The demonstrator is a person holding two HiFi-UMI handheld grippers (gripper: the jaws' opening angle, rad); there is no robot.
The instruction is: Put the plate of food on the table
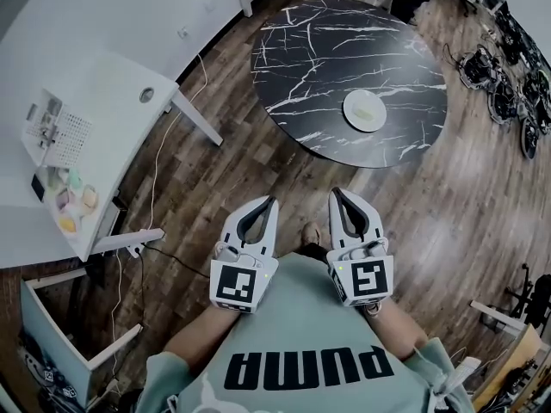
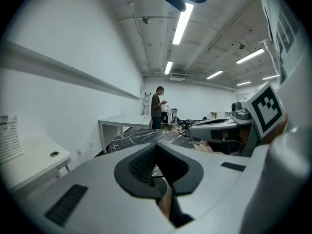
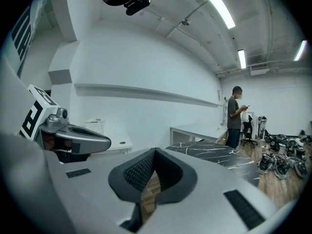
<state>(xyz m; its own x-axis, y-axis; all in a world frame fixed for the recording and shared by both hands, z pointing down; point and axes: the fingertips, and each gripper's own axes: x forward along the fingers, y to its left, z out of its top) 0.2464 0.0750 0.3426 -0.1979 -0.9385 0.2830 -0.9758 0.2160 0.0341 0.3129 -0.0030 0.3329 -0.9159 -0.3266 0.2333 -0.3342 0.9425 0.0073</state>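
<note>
At the left, a white desk is standing with small pastel cups near its edge, well apart from the work. The left gripper is hanging close to the person's chest, its jaws pressing together on nothing, probably because there is nothing to carry. Just to its right, the right gripper is pointing the same way, jaws likewise pressed together and empty. Farther off to the right, the plate of food is sitting on the round black table, toward its near side, so the task is looking done.
</note>
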